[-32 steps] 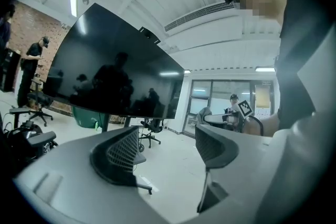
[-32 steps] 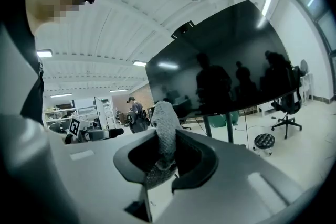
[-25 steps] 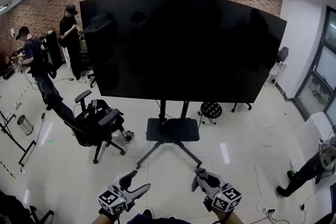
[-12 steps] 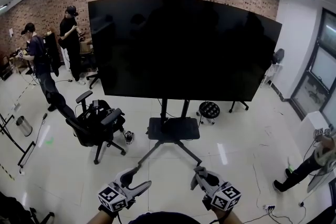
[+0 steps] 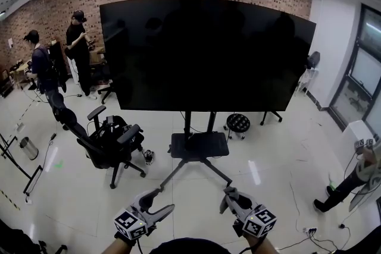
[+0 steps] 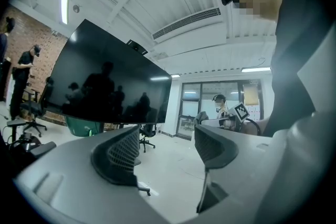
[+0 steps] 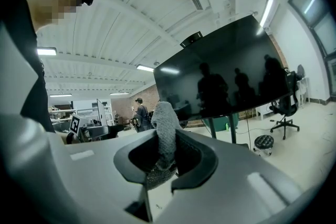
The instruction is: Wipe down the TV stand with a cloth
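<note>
The TV (image 5: 205, 56) stood on its stand (image 5: 199, 146) ahead of me, well apart from both grippers. A chair (image 5: 106, 146) stood left of the stand. My left gripper (image 5: 158, 203) was held low, jaws apart, nothing between them. My right gripper (image 5: 231, 200) had its jaws clamped on the cloth (image 7: 166, 131), which stuck up between them.

Black TV stand (image 5: 199, 146) stands upright on the floor (image 5: 274, 157), 2 legs (image 5: 171, 175) splayed forward. Grey knit cloth (image 7: 166, 131) sticks up, pinched in the right hand-held gripper (image 7: 167, 160).
</note>
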A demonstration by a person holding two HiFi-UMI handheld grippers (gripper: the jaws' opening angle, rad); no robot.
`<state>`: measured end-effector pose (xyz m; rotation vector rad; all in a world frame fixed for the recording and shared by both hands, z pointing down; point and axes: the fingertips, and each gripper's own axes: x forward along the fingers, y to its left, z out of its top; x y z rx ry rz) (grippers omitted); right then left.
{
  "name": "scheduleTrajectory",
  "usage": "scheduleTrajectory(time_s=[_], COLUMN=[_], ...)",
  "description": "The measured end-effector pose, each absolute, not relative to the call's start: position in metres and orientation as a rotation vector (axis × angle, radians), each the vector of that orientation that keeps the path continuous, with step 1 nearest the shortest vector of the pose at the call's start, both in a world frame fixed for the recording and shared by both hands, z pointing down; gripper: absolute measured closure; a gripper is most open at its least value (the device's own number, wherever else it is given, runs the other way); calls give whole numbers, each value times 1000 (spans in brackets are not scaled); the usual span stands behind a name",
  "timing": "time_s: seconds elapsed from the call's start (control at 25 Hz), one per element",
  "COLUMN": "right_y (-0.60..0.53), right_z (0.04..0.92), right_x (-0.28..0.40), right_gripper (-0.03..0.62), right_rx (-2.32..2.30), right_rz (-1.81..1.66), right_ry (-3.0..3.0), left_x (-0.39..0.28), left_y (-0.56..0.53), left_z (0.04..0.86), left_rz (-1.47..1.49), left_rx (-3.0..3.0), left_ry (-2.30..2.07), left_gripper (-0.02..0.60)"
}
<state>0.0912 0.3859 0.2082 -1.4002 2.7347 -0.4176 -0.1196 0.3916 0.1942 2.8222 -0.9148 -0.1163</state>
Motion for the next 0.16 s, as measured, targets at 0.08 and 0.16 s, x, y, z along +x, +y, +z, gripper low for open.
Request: scheduleTrajectory(time_s=[0.08, 0.16], right_y=[385, 384], right_z=[207, 204], right_x=[88, 85], right_gripper=[537, 537], right_rx=[-1394, -1388], right_rz=[-416, -413], right_ry=[2737, 2739], left_x=[-124, -129], left_y=[389, 387], left_z=[195, 196], left_rz=[-103, -96], left_rx=[2822, 2827], left_ry=[-925, -935], left_gripper=[229, 229])
